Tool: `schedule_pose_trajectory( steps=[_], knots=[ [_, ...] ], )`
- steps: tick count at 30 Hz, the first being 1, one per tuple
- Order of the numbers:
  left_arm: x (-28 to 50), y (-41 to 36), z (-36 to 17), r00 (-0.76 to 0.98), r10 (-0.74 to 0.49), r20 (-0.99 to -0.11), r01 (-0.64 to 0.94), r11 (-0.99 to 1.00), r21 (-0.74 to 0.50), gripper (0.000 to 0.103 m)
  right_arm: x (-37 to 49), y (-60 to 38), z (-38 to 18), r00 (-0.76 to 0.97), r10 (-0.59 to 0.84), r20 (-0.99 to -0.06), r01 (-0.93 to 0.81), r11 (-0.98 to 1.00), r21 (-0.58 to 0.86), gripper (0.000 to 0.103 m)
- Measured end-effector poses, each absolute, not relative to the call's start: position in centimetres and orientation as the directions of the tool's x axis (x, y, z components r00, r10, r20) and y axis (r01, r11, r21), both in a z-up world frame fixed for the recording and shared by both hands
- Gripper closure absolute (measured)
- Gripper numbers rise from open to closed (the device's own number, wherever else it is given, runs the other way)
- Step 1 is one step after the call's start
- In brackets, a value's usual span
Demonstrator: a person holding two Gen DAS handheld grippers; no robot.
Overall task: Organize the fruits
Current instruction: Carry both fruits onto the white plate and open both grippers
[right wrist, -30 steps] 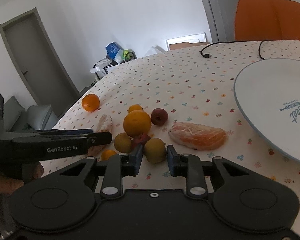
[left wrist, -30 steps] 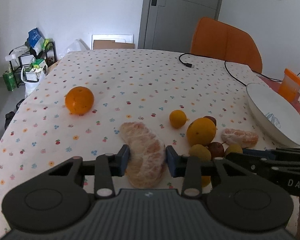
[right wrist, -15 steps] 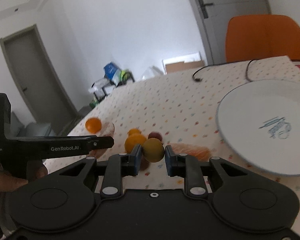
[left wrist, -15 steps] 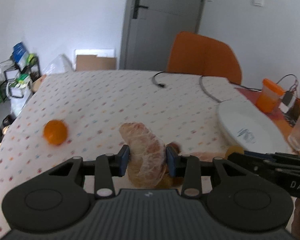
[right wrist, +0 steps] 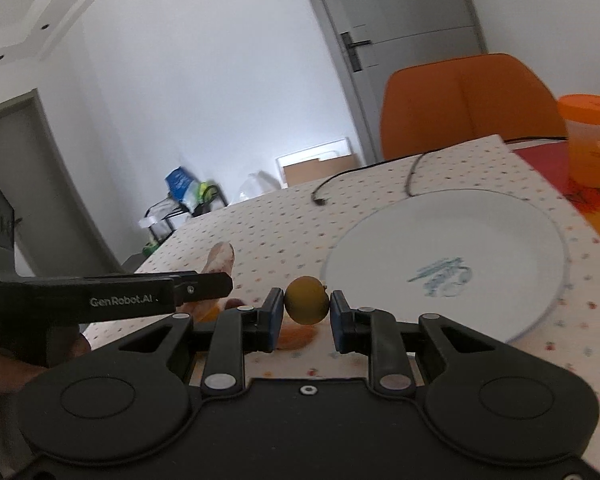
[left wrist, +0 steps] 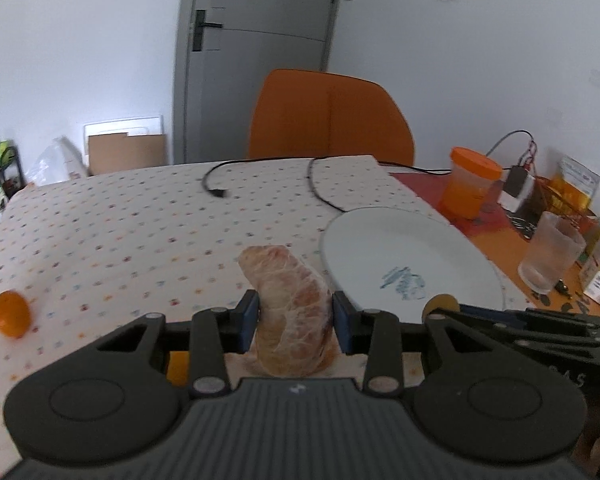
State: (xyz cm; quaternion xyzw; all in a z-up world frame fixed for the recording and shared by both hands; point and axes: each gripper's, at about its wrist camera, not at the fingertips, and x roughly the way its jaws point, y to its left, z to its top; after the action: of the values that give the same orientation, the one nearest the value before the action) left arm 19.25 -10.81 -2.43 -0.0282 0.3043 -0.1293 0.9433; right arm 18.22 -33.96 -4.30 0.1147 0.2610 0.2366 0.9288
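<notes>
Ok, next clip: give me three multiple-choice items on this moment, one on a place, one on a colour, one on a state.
1. Where is the white plate?
A. On the chair
B. On the table, bare
C. On the floor

2. What colour is the chair behind the table?
A. Orange
B. Blue
C. Black

3. What is the left gripper doing?
A. Standing open with nothing in it
B. Shut on the black cable
C. Shut on the peeled citrus piece

Answers:
1 B, the plate lies on the dotted tablecloth with nothing on it.
2 A, its back is orange in both views.
3 C, the blue pads press both sides of the peeled piece.
</notes>
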Motion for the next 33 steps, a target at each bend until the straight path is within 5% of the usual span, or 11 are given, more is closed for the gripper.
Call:
schedule_pose_trajectory(
  steps=[20,29,33],
  knots=[
    [22.4,-16.8,-3.3,0.723,-0.367,-0.585,0.349,0.925,-0.148,0.065,18.9,-38.7,-5.6,0.803,0.395,-0.446,-0.249,0.902,0.352,0.079],
    [22.2,-15.5,-3.1,0.742,-0.32,-0.588,0.308,0.943,-0.125,0.056,19.0,-38.9,-6.0,0.793,0.382,-0.474,-0.226,0.908,0.353,0.074],
    [21.4,-13.9,-2.6,0.754,-0.291,-0.59,0.278,0.954,-0.116,0.044,18.9,-38.6,-5.8,0.793,0.39,-0.469,-0.239,0.906,0.35,0.074]
  ],
)
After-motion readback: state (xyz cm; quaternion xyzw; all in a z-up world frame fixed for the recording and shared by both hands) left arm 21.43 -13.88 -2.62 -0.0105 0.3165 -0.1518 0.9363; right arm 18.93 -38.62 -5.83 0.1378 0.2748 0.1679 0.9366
